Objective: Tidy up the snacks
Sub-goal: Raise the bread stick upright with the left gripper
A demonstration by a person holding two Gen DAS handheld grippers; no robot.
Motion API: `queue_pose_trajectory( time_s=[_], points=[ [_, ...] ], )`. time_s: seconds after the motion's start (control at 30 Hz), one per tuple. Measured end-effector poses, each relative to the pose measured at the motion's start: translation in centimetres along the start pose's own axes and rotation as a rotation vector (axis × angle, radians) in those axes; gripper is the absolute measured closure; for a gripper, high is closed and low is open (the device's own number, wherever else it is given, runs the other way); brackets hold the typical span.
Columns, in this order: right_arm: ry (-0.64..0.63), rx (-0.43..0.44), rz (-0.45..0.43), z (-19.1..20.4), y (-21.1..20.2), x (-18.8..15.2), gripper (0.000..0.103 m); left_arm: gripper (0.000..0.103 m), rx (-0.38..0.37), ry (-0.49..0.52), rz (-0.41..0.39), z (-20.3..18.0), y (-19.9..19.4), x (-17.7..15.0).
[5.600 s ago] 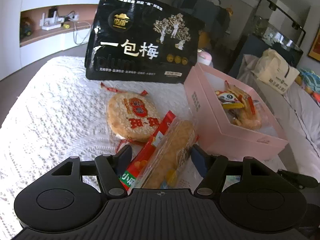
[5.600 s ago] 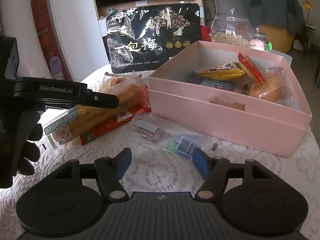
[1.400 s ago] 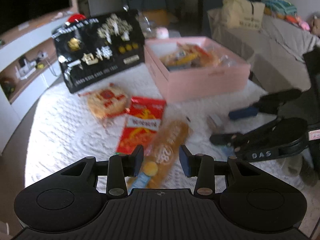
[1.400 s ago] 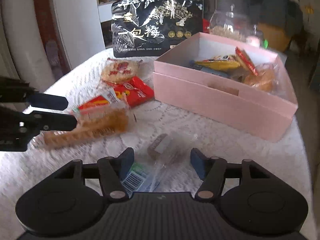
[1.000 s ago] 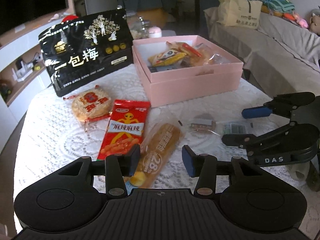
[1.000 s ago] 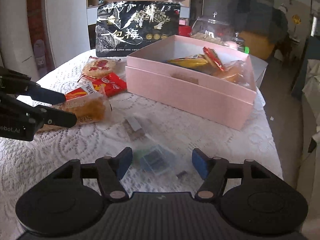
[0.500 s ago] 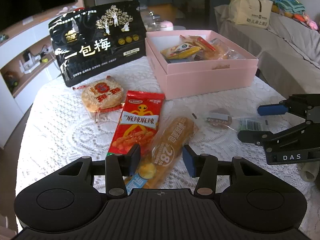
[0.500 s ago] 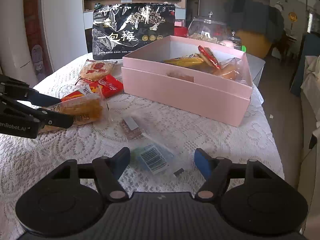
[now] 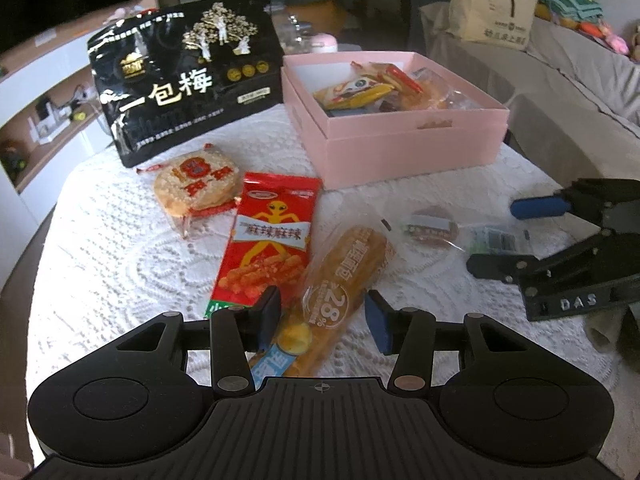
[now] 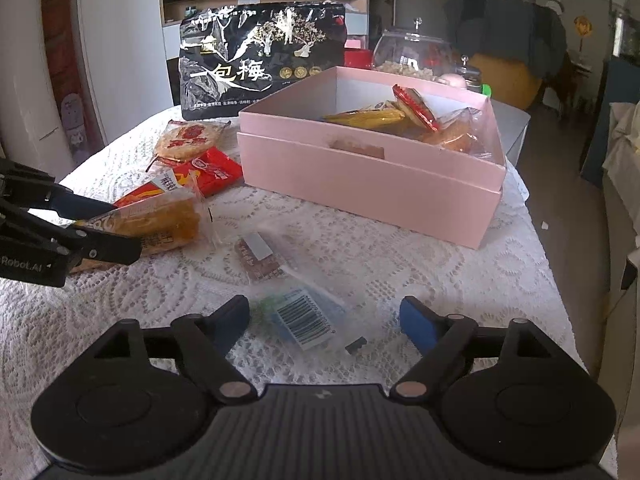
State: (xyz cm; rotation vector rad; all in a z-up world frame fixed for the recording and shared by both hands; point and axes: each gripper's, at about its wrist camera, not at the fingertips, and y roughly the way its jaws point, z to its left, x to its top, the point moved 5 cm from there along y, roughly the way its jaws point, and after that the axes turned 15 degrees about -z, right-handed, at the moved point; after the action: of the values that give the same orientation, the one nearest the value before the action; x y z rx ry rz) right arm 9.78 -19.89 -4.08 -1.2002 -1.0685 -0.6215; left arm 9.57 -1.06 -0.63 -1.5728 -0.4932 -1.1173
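Note:
A pink box (image 9: 400,148) holding several snacks stands at the table's far right; it also shows in the right wrist view (image 10: 372,184). My left gripper (image 9: 322,318) is open, its jaws on either side of a long bread stick packet (image 9: 340,284) lying on the cloth. A red spicy-strip packet (image 9: 268,240) and a round rice cracker (image 9: 196,188) lie left of it. My right gripper (image 10: 326,324) is open over a clear packet with a barcode (image 10: 304,316); a small brown snack (image 10: 256,258) lies just beyond.
A big black plum bag (image 9: 184,80) stands upright at the back, left of the box. A glass jar (image 10: 412,52) stands behind the box. The white lace tablecloth (image 9: 100,260) covers the table. A sofa (image 9: 580,80) lies to the right.
The left gripper has set the bread stick packet down on the cloth and opened. The right gripper has drawn back, with the clear barcode packet now between its jaws.

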Motion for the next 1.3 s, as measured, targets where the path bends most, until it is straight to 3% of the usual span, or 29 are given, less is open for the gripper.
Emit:
queue_pose_trajectory(
  time_s=[0.2,0.33,0.5,0.6,0.67,0.83,0.93,1.0,1.1,1.3],
  points=[
    [0.014,-0.006,0.008,-0.1,0.2,0.0,0.014,0.052,-0.028,-0.114,-0.024,0.8,-1.6,-0.8],
    [0.006,-0.008,0.006,0.2,0.4,0.0,0.013,0.052,-0.017,-0.125,-0.031,1.0,-1.7,-0.9],
    [0.010,-0.004,0.005,0.2,0.5,0.0,0.013,0.044,-0.007,-0.130,-0.058,1.2,-1.1,-1.4],
    [0.010,-0.003,0.004,0.2,0.4,0.0,0.013,0.050,0.054,-0.118,-0.064,1.8,-1.0,-1.0],
    [0.005,0.003,0.002,0.3,0.2,0.1,0.016,0.058,0.055,-0.104,-0.062,2.2,-1.3,-0.6],
    [-0.072,0.068,-0.005,1.3,0.7,1.3,0.028,0.060,-0.053,-0.106,-0.040,1.3,-2.2,0.2],
    [-0.087,0.121,0.008,2.0,2.1,2.4,0.035,0.063,-0.051,-0.085,-0.046,0.8,-2.5,0.7],
    [-0.106,0.135,0.045,2.4,3.7,2.5,0.044,0.063,-0.056,-0.100,-0.045,0.8,-2.6,0.6],
    [-0.102,0.176,0.064,3.0,3.8,2.9,0.067,0.063,-0.049,-0.120,-0.048,0.8,-2.9,-0.1],
    [-0.085,0.197,0.051,3.2,-0.5,3.5,0.068,0.066,-0.073,-0.160,-0.101,0.3,-4.4,1.3]
  ],
)
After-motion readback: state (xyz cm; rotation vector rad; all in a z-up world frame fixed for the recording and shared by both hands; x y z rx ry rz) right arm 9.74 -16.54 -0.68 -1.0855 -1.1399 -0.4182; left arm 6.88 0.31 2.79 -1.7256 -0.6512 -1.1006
